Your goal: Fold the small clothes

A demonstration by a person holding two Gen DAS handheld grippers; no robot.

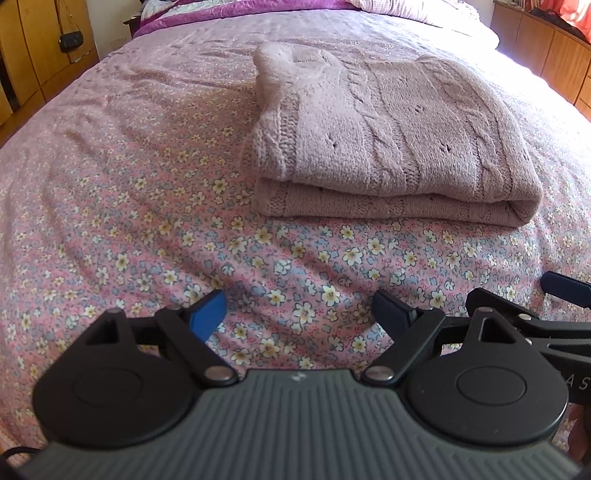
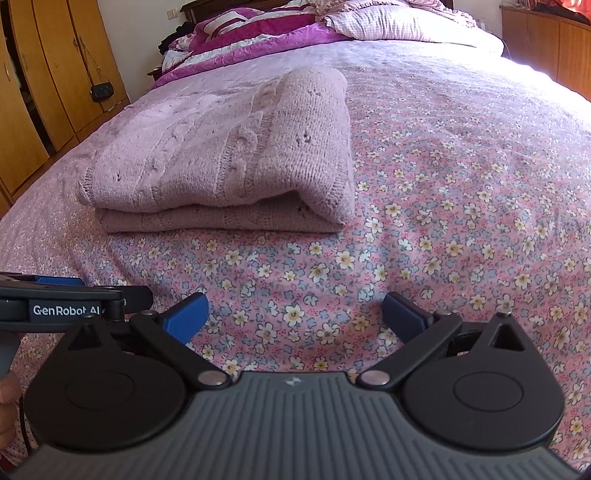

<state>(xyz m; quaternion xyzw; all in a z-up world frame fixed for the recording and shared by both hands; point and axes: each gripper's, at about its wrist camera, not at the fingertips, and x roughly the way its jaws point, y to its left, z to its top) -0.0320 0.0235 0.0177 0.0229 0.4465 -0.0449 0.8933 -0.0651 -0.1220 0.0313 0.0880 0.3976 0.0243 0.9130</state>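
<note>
Bedding fills nearly everything in sight: a pink floral sheet [image 1: 155, 206] spread over the bed, and on it the folded sweater [image 1: 391, 147], a pale mauve cable-knit lying flat in a neat stack with its doubled edge facing the grippers. It sits well ahead of both pairs of fingers, apart from them, with only bare flowered sheet between; nothing stands in the way. From the left gripper [image 1: 299, 314] the sweater lies ahead and a little to the right; from the right gripper [image 2: 295, 315] it lies ahead and to the left. Both grippers hover low over the sheet side by side, fingers spread wide and grasping nothing, blue pads [image 2: 186, 314] showing at the tips. Beyond the sweater a magenta quilt [image 2: 258, 40] and a checked pillow [image 2: 406, 26] are heaped at the head of the bed. Wooden wardrobes [image 2: 40, 96] line the left wall, a small dark purse [image 2: 101, 92] hanging from one door, and a wooden cabinet [image 1: 546, 48] stands at the right. Strong light washes out the bed's far right corner, and the sweater's underside and inner folds are hidden.
</note>
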